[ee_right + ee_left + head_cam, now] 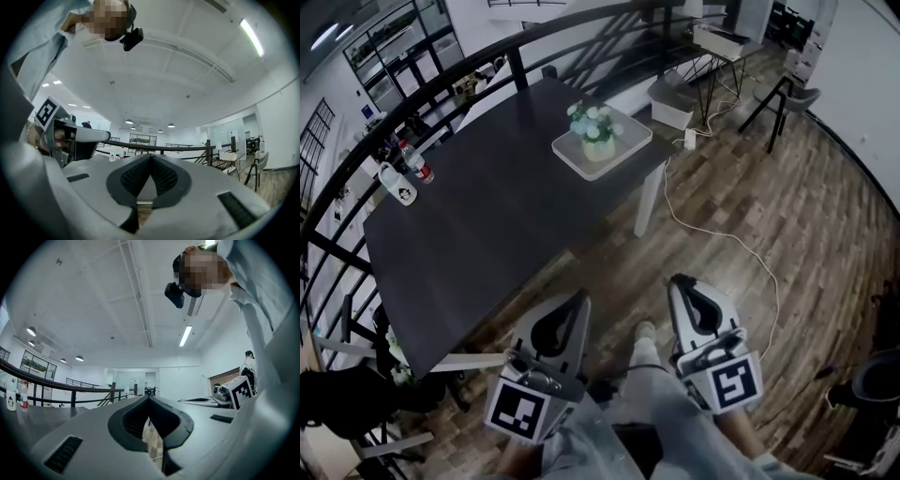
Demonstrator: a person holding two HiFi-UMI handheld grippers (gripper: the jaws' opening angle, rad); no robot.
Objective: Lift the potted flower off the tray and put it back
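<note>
Closest in, both claws are held low at the person's front, out over the wood-plank floor [769, 187]. The left claw [578, 302] and right claw [682, 285] are each closed tip to tip with nothing in them. The gripper views back that up: only ribbed dark pads meeting at a point, set in smooth grey plastic shells.

Further out is the dark matte tabletop [487, 225]. The potted flower [598, 131] sits in the middle of the white square tray [572, 155] near the far right corner, well apart from both claws, so I'd say the lift hasn't started.

What could go wrong, as I see it:
- The pot looks small, rounded and glossy, so a pinch too high could slip or squash the bushy pale blooms.
- The tray has a raised lip, and dragging the pot rather than lifting it could catch there and tip it.
- The tray is close to the table edge, so a bump might shove it off.
- A white cable [722, 234] snakes across the floor, which is a trip risk.

Two bottles [408, 173] stand at the far left by the black railing [441, 84].
</note>
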